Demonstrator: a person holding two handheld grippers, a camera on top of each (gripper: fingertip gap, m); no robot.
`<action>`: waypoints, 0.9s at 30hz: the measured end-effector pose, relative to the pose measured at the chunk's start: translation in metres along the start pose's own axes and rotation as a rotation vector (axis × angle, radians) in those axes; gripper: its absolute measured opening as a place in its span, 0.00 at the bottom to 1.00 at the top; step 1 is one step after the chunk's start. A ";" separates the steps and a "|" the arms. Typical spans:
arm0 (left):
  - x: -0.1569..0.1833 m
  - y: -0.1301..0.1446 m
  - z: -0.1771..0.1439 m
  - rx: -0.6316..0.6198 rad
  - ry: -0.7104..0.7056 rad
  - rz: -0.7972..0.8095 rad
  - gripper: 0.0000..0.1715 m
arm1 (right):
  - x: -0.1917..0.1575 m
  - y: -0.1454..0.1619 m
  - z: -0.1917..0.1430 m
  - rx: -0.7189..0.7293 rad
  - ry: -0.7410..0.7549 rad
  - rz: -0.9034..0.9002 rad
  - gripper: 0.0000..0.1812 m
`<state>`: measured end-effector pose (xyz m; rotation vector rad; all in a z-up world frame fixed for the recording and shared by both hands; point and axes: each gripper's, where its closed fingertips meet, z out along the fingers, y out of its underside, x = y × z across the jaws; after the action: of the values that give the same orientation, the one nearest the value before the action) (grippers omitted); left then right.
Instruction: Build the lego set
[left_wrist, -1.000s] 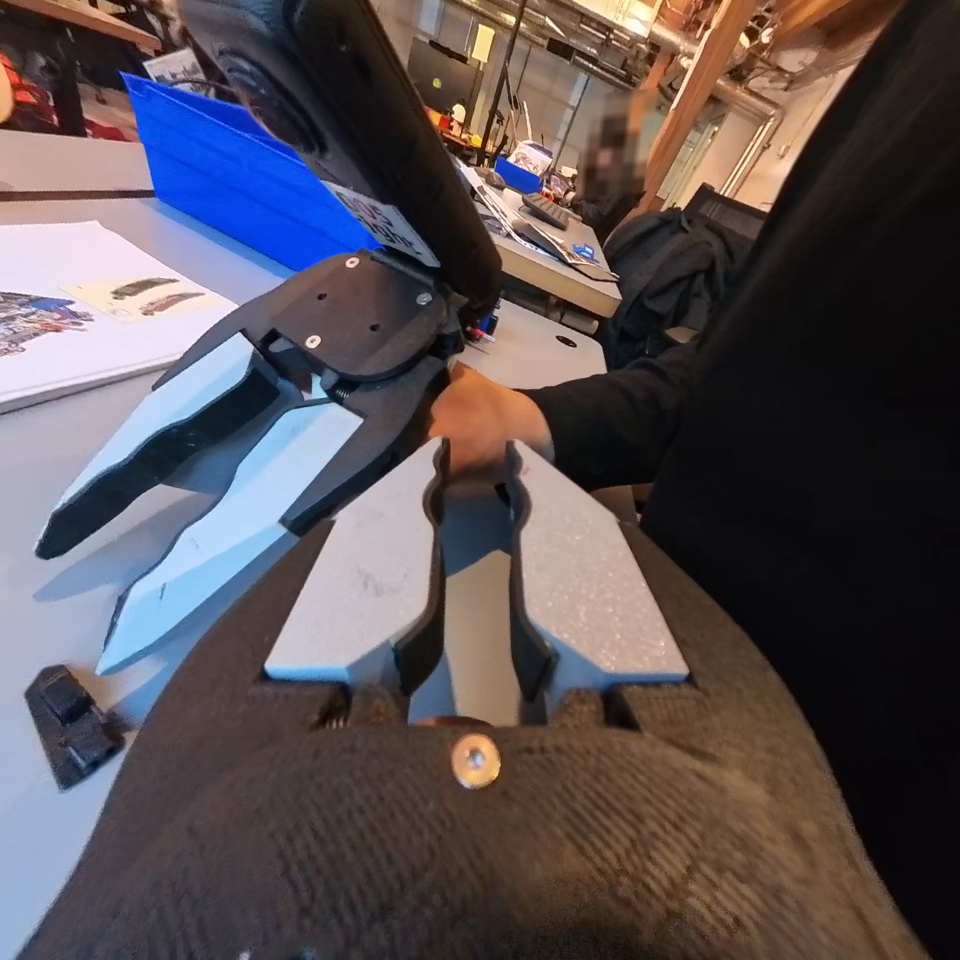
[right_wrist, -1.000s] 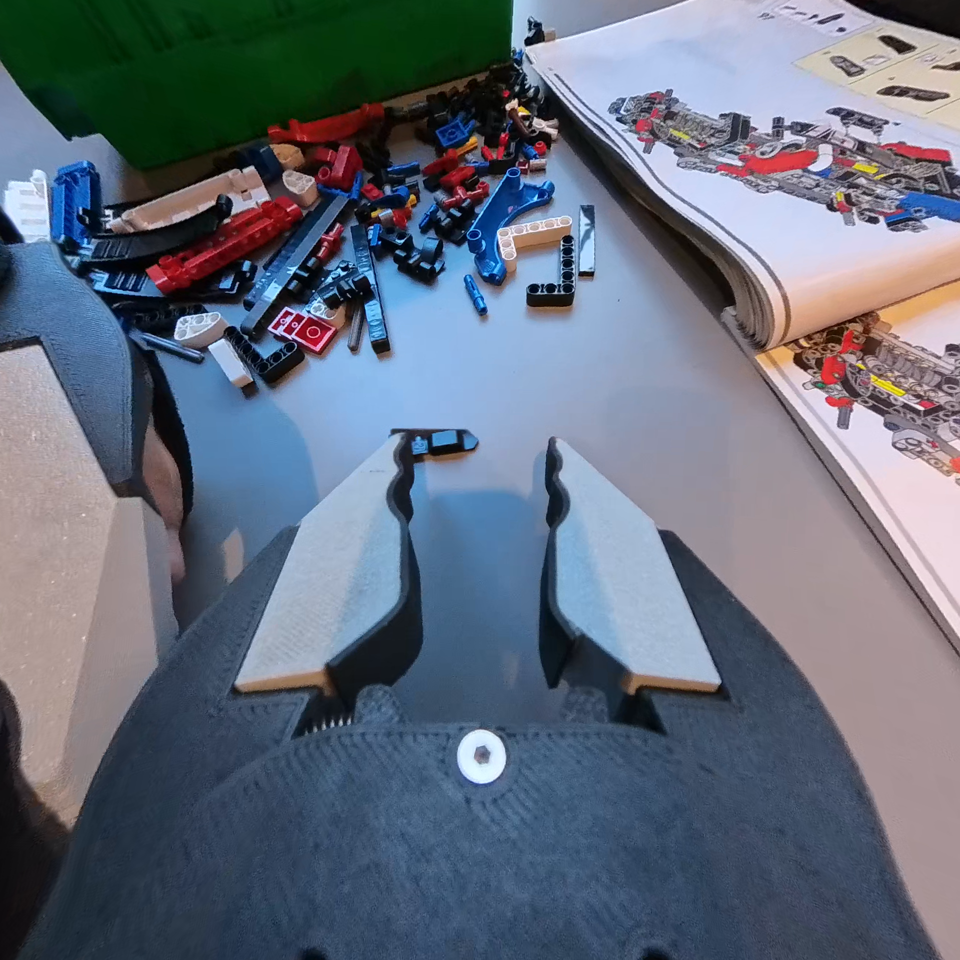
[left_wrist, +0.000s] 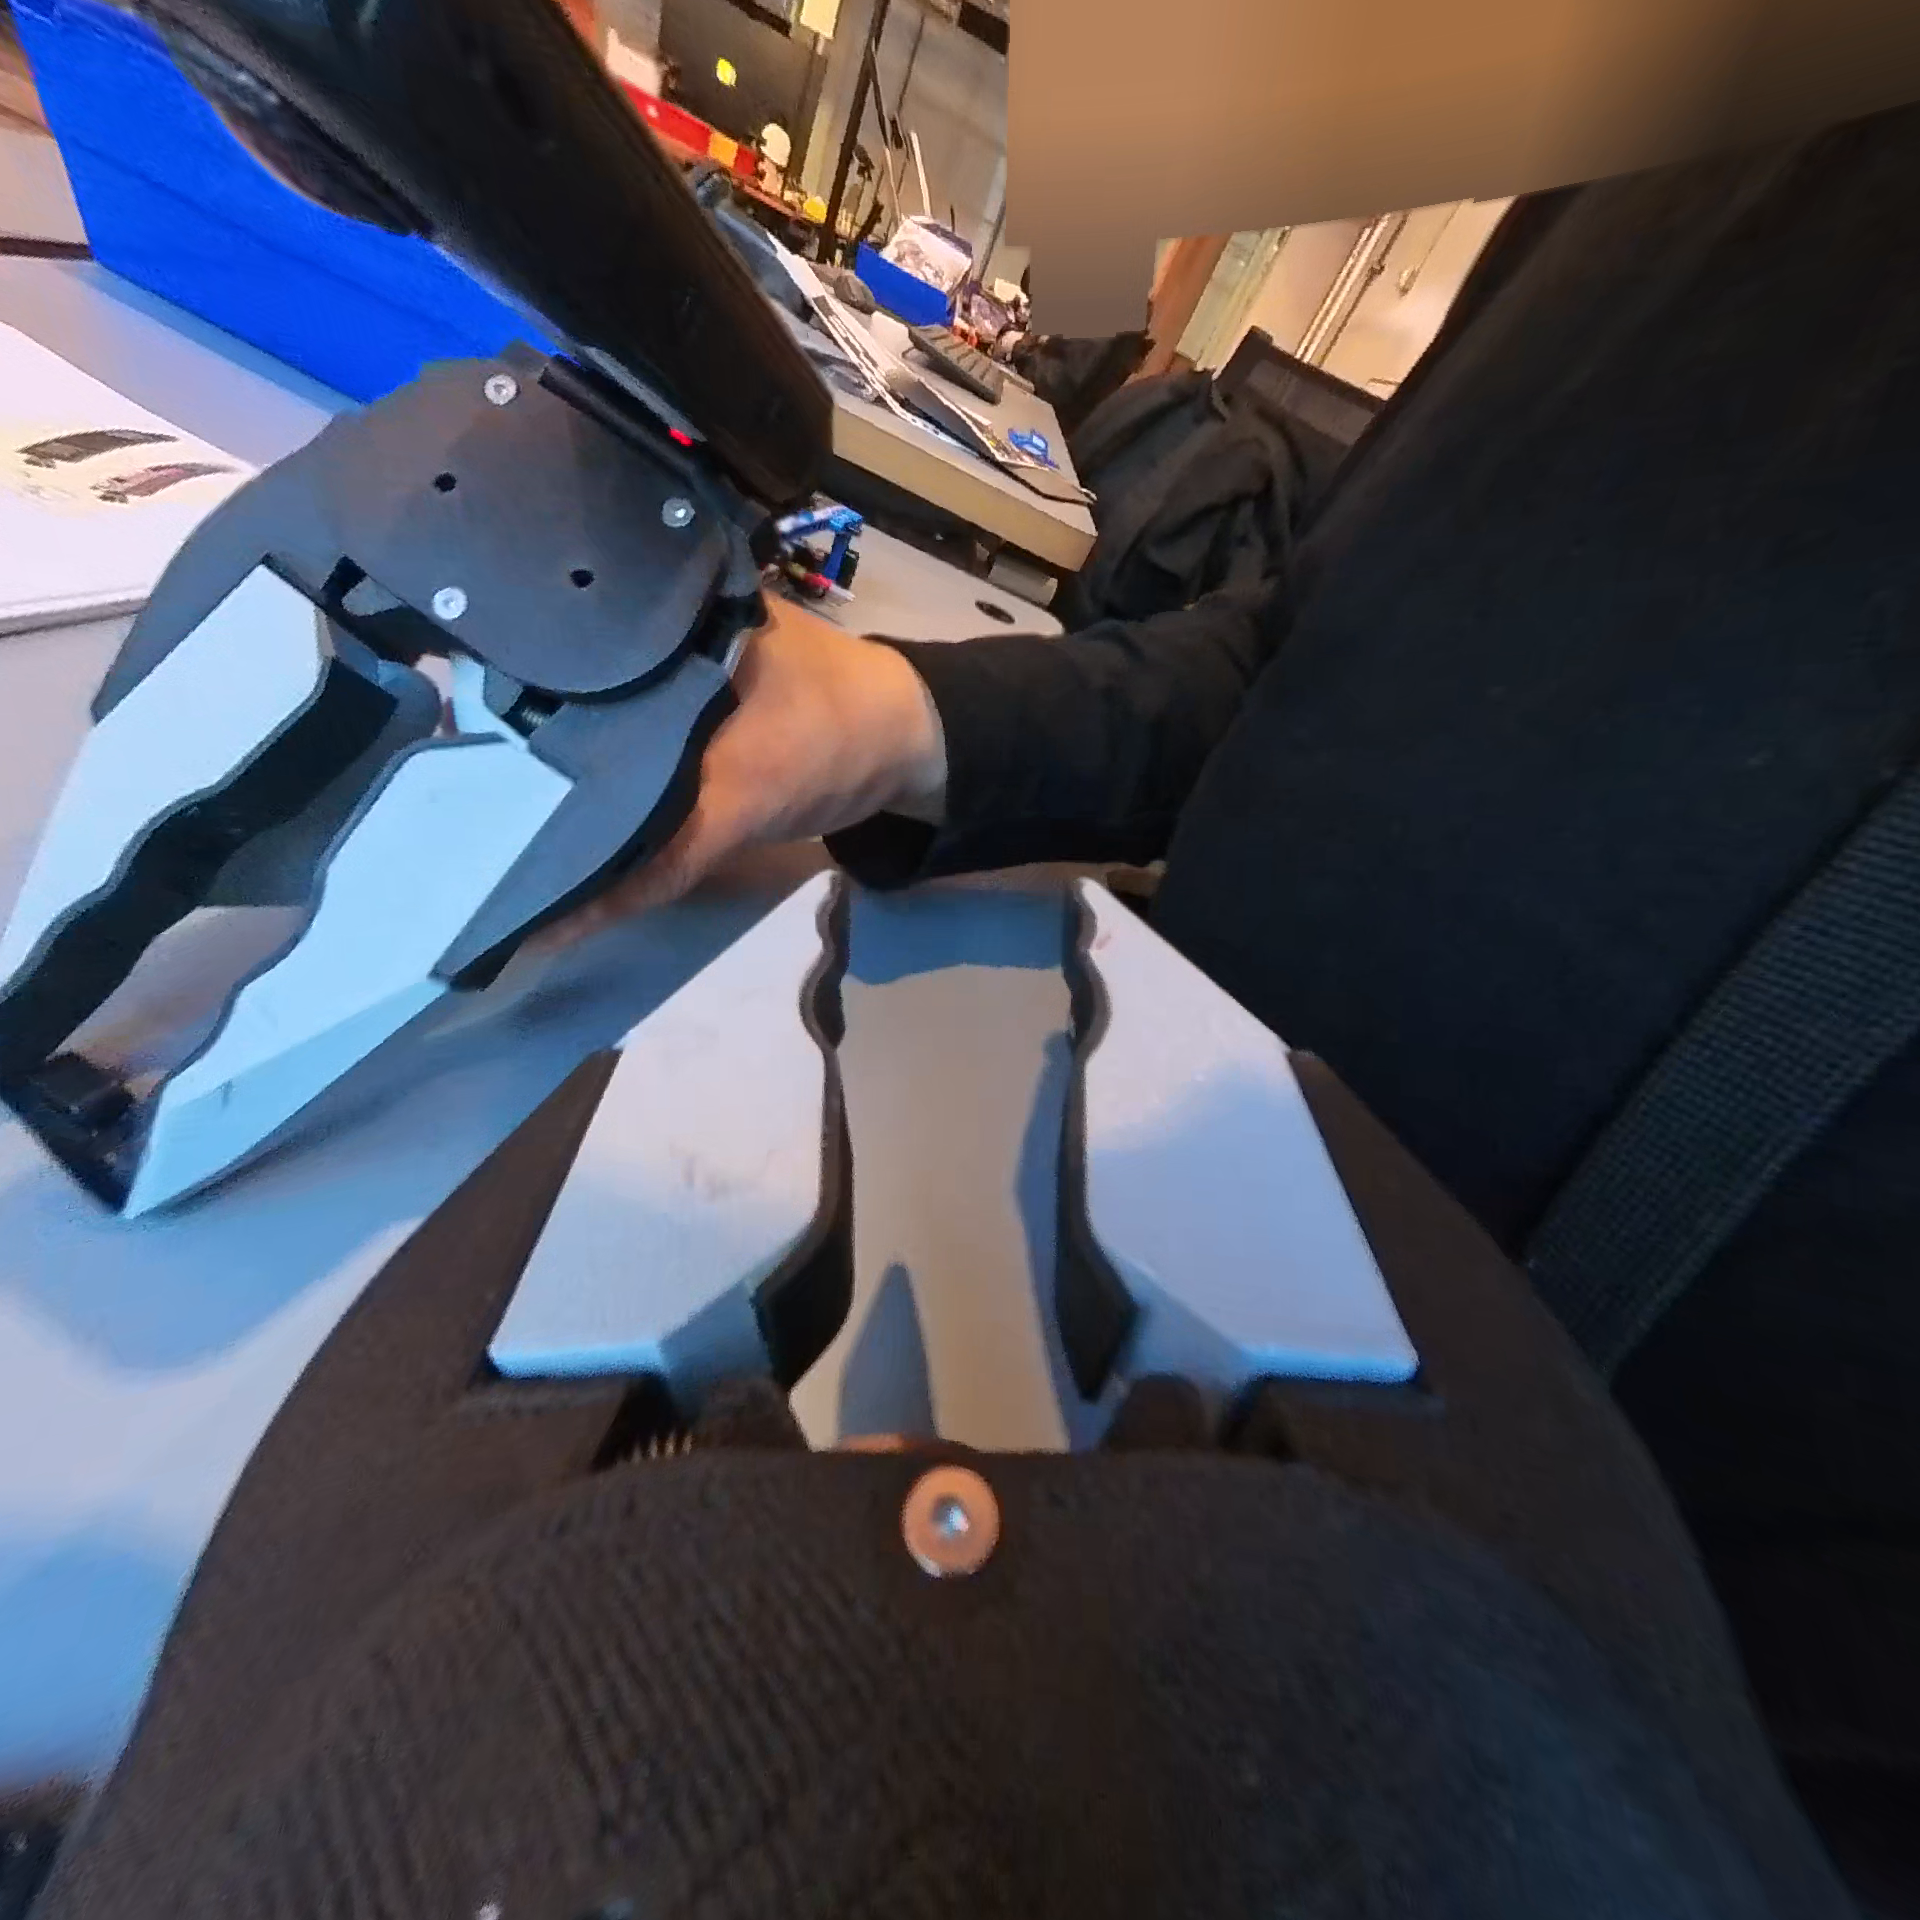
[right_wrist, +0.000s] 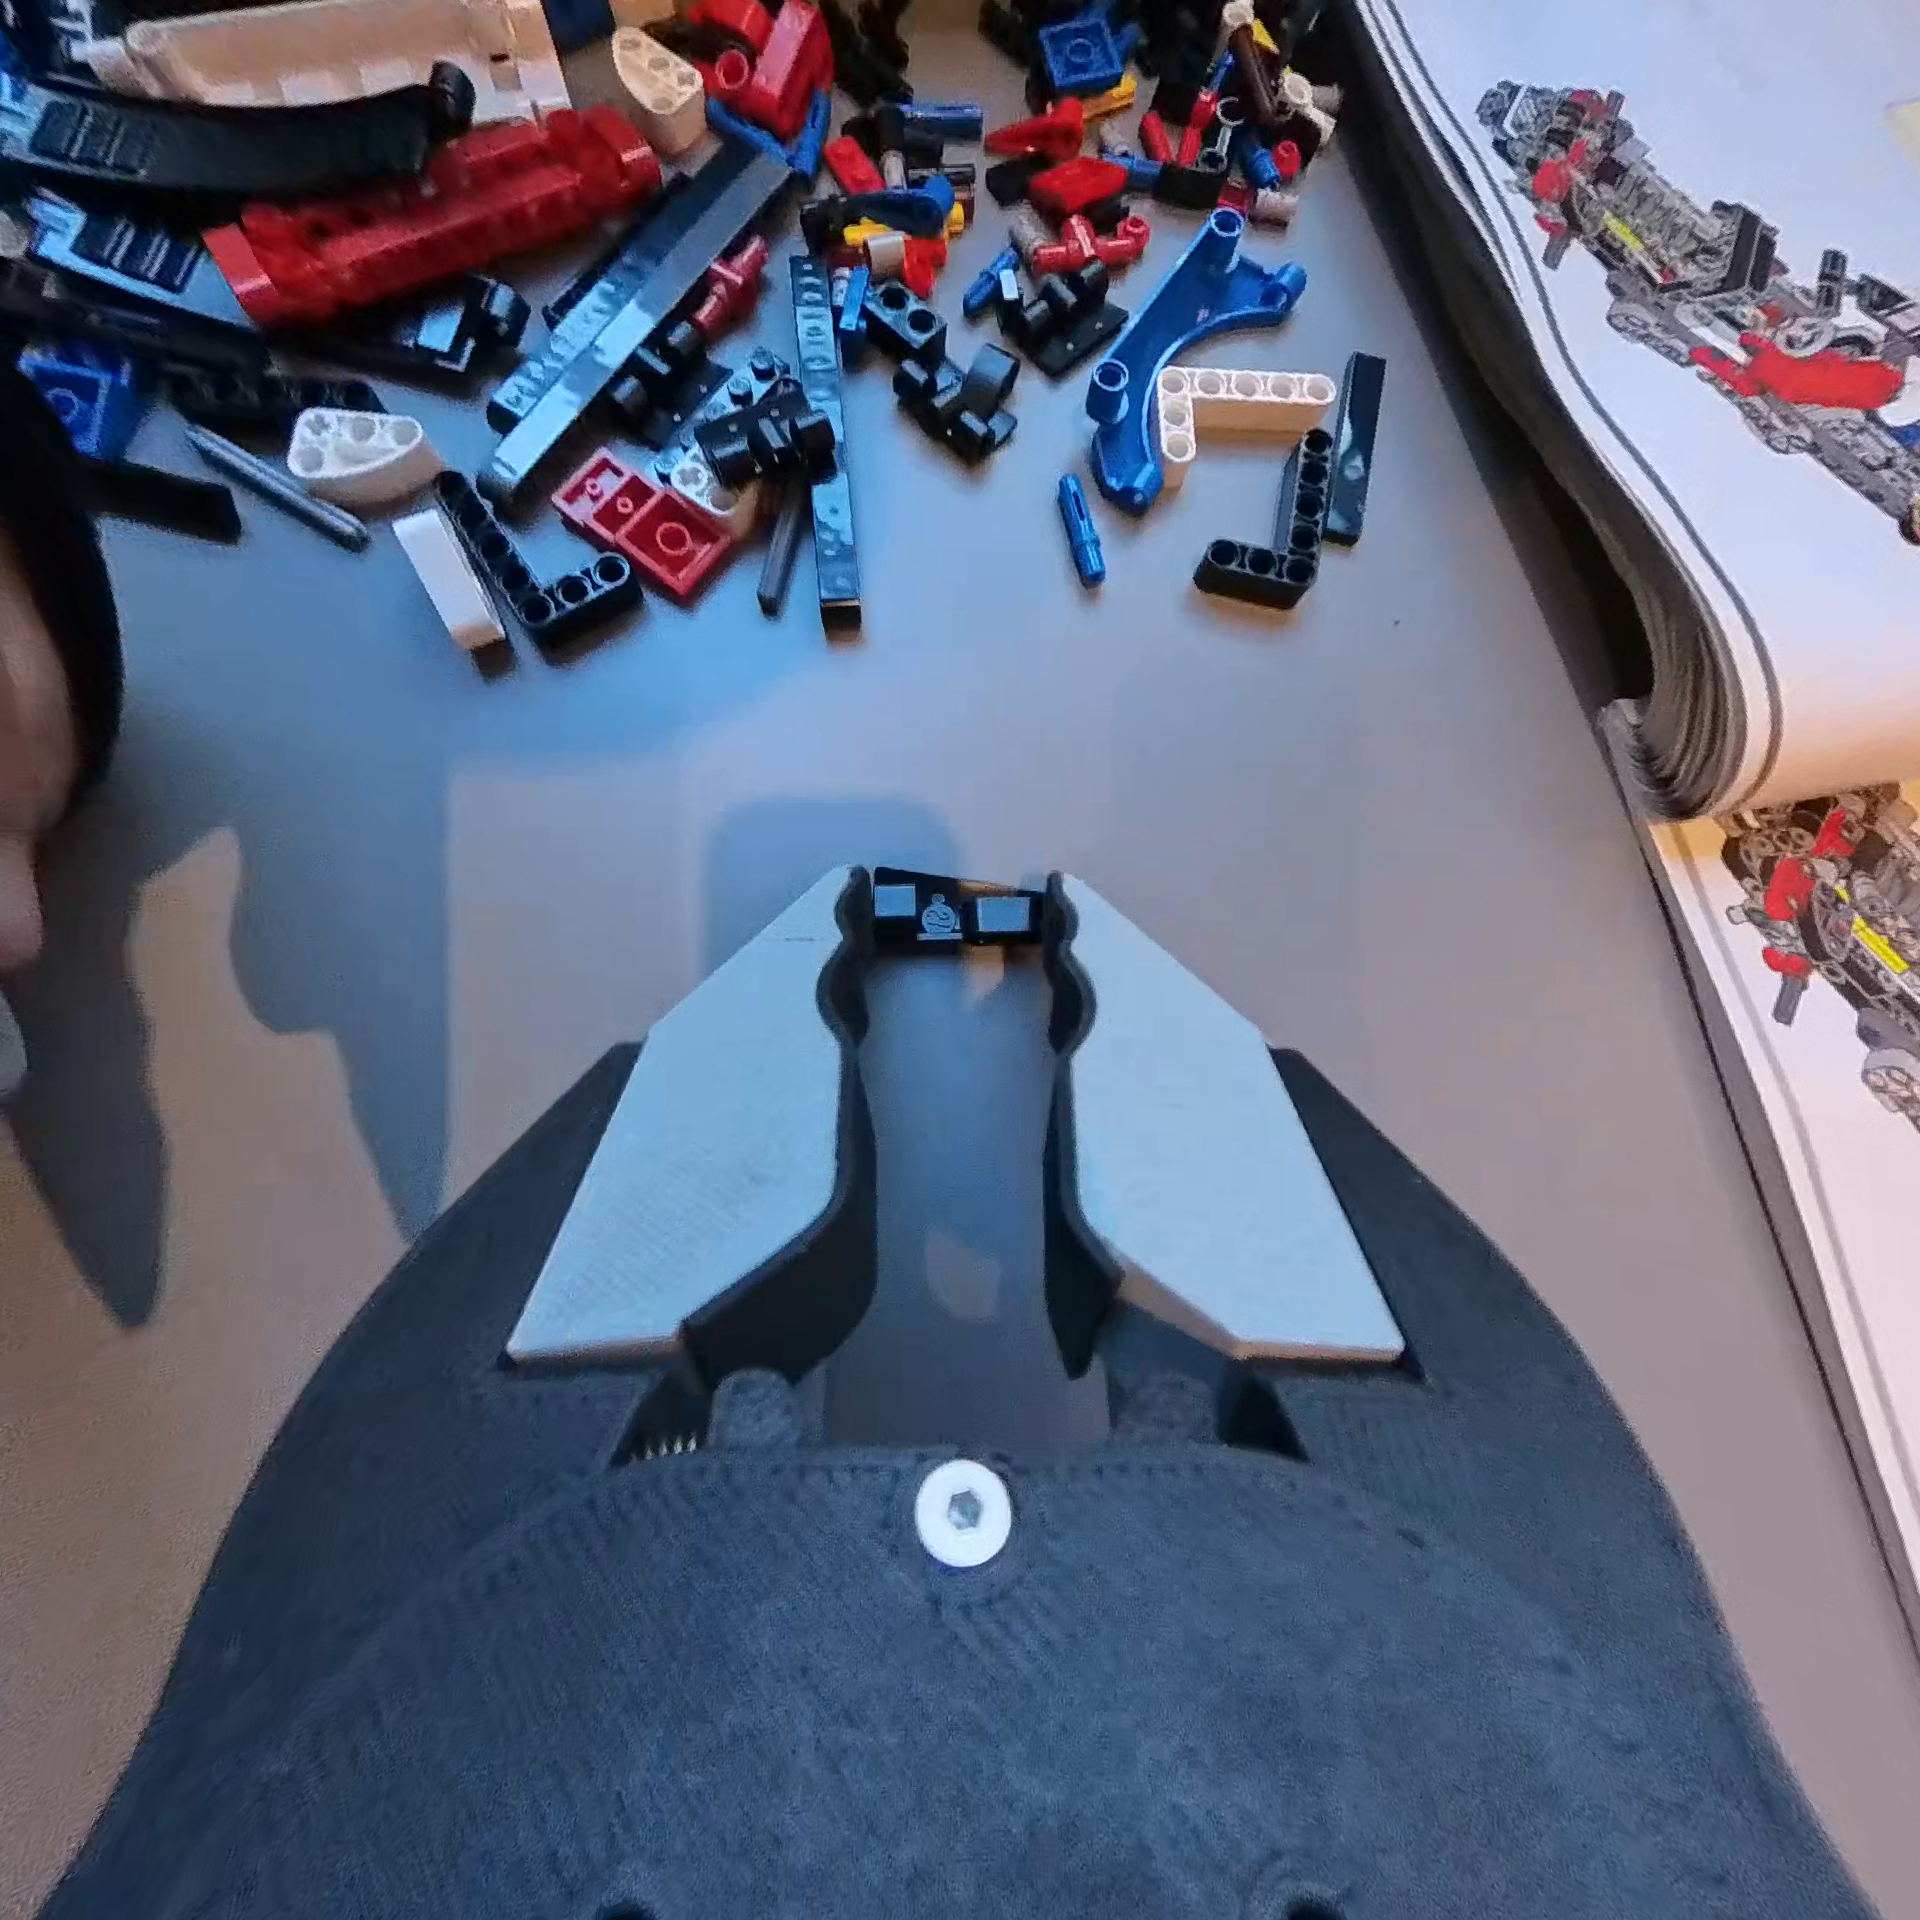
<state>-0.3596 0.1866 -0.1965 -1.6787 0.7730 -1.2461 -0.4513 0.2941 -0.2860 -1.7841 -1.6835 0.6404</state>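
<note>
My right gripper (right_wrist: 956, 894) is shut on a small black lego piece (right_wrist: 956, 916), which sits across its fingertips just above the grey table (right_wrist: 1247, 831). In the left wrist view the right gripper (left_wrist: 73, 1132) points down at the table with the black piece (left_wrist: 73, 1101) between its tips. My left gripper (left_wrist: 956, 914) is open and empty, low over the table. It points toward the person's hand (left_wrist: 821, 727) and black-clothed body.
A pile of loose red, black, blue and white lego parts (right_wrist: 727, 312) lies beyond the right gripper. An open instruction booklet (right_wrist: 1714, 312) lies on the right. A blue bin (left_wrist: 208, 229) stands at the back of the table.
My right gripper moved forward over the small black piece and closed on it. My left gripper's jaws opened wider and its view tilted.
</note>
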 end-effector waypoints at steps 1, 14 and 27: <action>0.000 0.000 0.000 -0.002 0.002 -0.003 0.22 | 0.000 0.003 -0.003 -0.002 -0.009 -0.004 0.16; 0.001 -0.001 0.001 0.003 0.014 0.022 0.23 | 0.005 0.045 -0.043 -0.015 -0.024 -0.069 0.17; -0.009 -0.017 -0.037 0.167 -0.263 0.200 0.19 | 0.023 0.063 -0.121 0.181 0.088 0.061 0.19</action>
<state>-0.3978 0.1908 -0.1802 -1.5496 0.6402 -0.9044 -0.3196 0.3046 -0.2444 -1.7150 -1.4694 0.7063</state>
